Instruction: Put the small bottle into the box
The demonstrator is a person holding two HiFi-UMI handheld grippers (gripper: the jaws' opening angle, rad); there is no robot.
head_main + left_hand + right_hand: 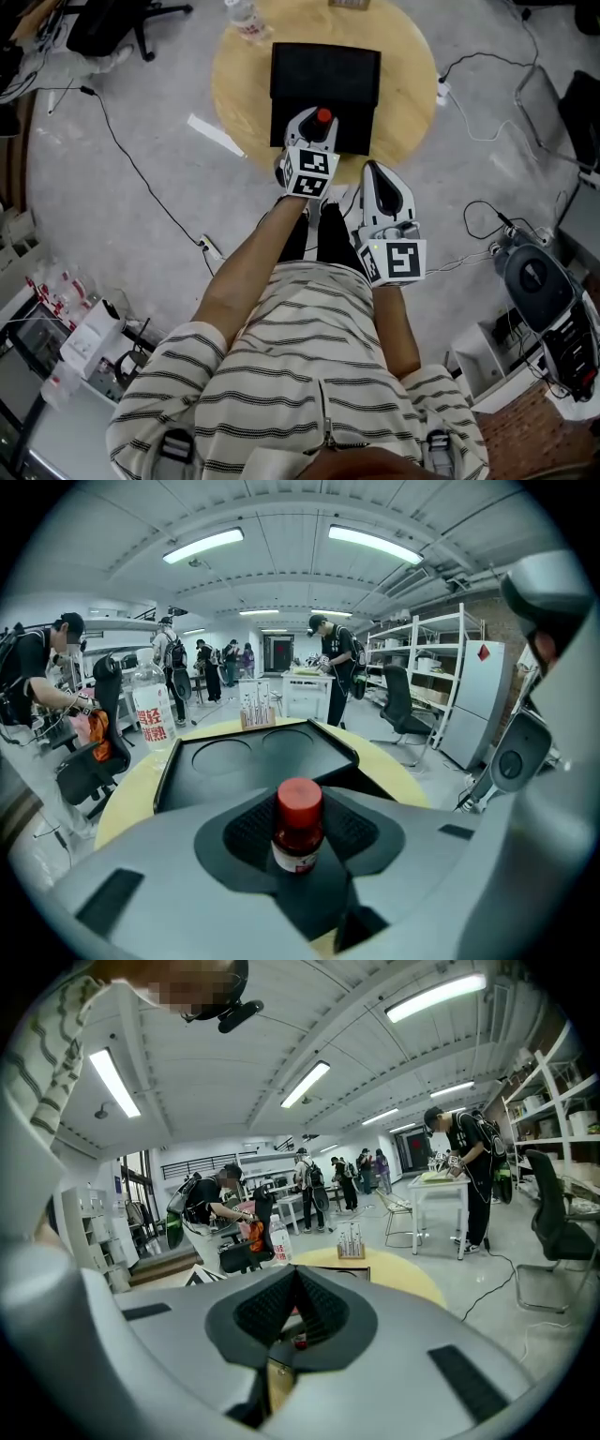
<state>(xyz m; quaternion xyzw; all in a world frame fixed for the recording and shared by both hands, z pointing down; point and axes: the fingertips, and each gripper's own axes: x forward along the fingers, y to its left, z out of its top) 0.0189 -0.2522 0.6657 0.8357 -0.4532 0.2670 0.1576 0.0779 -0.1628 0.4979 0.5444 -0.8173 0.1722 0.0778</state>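
- The left hand-held gripper [317,124] is pinching the bottle [298,829]: the left gripper view shows the two dark pads closed on its sides.
- The bottle stands upright between the jaws. It has a red cap on top and a pale label round its body.
- In the head view the bottle sits at the near edge of the box [325,70], which is the side closest to the person.
- The box is black and lies on the round, yellowish surface [408,84]. From the left gripper view it is directly ahead of the bottle, and two shallow round hollows show in its flat top.
- The right hand-held gripper [295,1274] has its jaws pressed together at the tips, with nothing gripped between them.
- In the head view this gripper is held back from the surface, close to the person's body and to the right of the left one.
- A clear water bottle [153,712] with a red-lettered label stands on the far left part of the surface, well apart from the box.
- A small rack [255,712] of upright tubes stands at the far edge, beyond the box.
- Cables lie across the grey floor [141,216] around the surface.
- Several people stand at benches in the room behind.
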